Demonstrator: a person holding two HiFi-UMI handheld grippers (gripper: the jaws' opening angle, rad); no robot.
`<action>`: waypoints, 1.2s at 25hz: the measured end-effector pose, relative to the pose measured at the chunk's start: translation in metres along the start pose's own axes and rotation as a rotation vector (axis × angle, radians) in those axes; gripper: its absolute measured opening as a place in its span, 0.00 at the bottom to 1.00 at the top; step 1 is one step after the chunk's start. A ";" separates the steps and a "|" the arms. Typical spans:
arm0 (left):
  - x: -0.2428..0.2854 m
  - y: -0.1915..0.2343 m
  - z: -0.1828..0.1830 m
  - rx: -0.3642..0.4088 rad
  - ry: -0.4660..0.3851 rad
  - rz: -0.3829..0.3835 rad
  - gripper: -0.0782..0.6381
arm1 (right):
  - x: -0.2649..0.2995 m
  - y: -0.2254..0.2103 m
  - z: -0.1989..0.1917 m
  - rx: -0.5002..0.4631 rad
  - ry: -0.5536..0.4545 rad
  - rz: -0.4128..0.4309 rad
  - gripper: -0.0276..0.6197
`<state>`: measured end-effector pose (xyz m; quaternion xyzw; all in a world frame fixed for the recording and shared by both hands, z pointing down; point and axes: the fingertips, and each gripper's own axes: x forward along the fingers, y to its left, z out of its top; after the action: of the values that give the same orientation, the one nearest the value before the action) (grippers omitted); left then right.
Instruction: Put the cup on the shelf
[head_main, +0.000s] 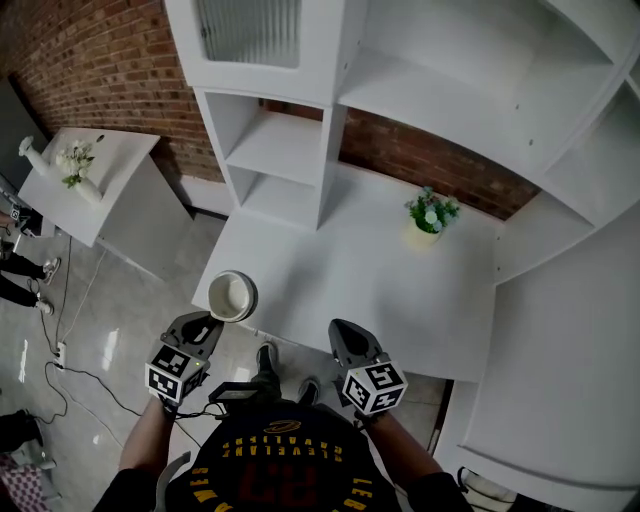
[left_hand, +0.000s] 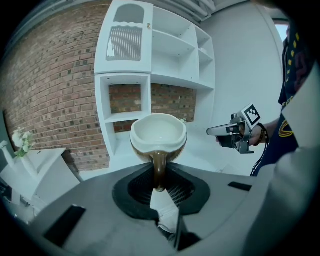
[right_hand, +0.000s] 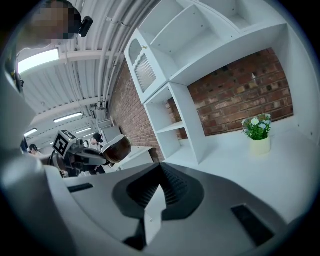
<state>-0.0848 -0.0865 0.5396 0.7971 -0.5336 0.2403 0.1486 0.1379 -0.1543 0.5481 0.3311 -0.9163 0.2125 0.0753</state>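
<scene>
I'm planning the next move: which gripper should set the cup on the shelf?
Left. The left gripper grips the cup by its handle, in front of the shelf; the right gripper holds nothing, its jaws together.

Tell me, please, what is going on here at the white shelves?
A person holds a gripper in each hand in front of a white shelf unit. The left gripper has its jaws shut on the handle of a brown cup, holding it up near the front left corner of the counter. The right gripper carries nothing, its jaws together. The cup is not yet on a shelf.
</scene>
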 end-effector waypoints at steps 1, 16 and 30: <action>0.005 0.008 0.002 0.002 0.002 -0.007 0.17 | 0.006 -0.002 0.003 0.003 -0.001 -0.011 0.03; 0.080 0.124 0.095 0.142 -0.054 -0.100 0.17 | 0.080 -0.016 0.073 -0.016 -0.058 -0.119 0.03; 0.143 0.179 0.149 0.308 0.029 -0.246 0.17 | 0.139 0.003 0.132 -0.063 -0.090 -0.152 0.03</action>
<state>-0.1719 -0.3405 0.4883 0.8661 -0.3867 0.3108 0.0607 0.0289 -0.2902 0.4670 0.4063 -0.8972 0.1623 0.0602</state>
